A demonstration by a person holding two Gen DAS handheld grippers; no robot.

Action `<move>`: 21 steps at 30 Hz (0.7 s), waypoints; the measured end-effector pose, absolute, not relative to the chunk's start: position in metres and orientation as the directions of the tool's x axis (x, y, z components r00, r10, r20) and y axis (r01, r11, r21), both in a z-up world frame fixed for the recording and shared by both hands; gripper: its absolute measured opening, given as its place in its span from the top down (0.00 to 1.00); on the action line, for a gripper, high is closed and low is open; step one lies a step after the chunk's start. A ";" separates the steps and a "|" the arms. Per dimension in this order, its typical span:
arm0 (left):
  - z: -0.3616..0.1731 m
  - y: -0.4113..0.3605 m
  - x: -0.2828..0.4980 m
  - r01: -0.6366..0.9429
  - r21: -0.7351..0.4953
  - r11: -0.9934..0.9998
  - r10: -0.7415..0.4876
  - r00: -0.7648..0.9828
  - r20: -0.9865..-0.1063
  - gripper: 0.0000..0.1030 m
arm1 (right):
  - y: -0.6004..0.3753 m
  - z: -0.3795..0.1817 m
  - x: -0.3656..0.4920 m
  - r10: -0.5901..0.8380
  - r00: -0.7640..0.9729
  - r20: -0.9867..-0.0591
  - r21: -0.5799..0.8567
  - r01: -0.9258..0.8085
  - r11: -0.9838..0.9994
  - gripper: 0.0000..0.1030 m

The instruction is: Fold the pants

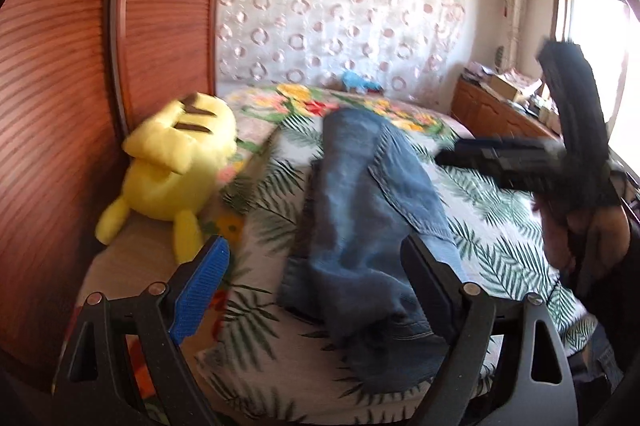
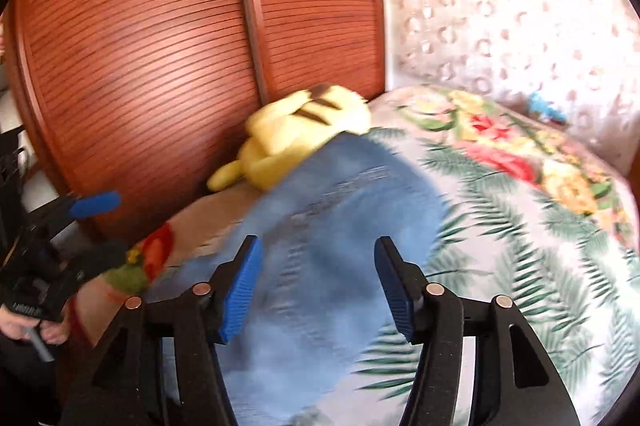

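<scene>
- Blue jeans (image 1: 360,226) lie folded at frame centre on a floral bed (image 1: 500,246).
- Left gripper (image 1: 316,286) gapes wide, empty.
- Right gripper (image 2: 318,290) stands parted above the denim, holding nothing.
- Yellow plush (image 1: 172,165) sits left.

On my feeds, motion blur smeared the jeans (image 2: 340,226) and yellow plush toy (image 2: 304,129), my left gripper (image 1: 316,290) fingers hid the pants' near end, and the right gripper (image 1: 500,153) showed only as a dark smear.
</scene>
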State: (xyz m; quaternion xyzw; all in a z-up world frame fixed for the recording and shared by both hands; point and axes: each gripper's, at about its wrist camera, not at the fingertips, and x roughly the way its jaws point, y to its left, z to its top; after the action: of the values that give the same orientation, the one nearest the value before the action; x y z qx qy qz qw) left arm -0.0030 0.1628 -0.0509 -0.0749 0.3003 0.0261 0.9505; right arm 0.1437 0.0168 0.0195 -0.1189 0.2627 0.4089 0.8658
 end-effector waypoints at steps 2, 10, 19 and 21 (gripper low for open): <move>-0.062 0.160 0.005 -0.093 -0.134 0.987 -0.008 0.794 -0.608 0.15 | 0.016 0.016 0.159 0.616 0.560 -0.554 -0.014 -0.746 0.666 0.39; -0.092 0.168 0.025 -0.128 -0.158 0.979 -0.015 0.730 -0.683 0.14 | 0.030 0.001 0.209 0.587 0.562 -0.583 0.040 -0.702 0.711 0.36; -0.105 0.174 0.023 -0.134 -0.237 0.962 -0.069 0.722 -0.689 0.23 | 0.053 -0.018 0.244 0.595 0.505 -0.625 0.082 -0.716 0.693 0.26; -0.105 0.173 0.021 -0.120 -0.265 0.957 -0.098 0.725 -0.682 0.38 | 0.053 -0.022 0.249 0.603 0.473 -0.643 0.103 -0.726 0.680 0.24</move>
State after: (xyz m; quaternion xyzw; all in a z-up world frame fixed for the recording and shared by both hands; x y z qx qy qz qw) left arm 0.0210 0.1735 -0.1046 -0.1469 0.3709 0.0060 0.9169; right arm 0.2485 0.0531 -0.0216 -0.0923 0.3346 0.3895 0.8531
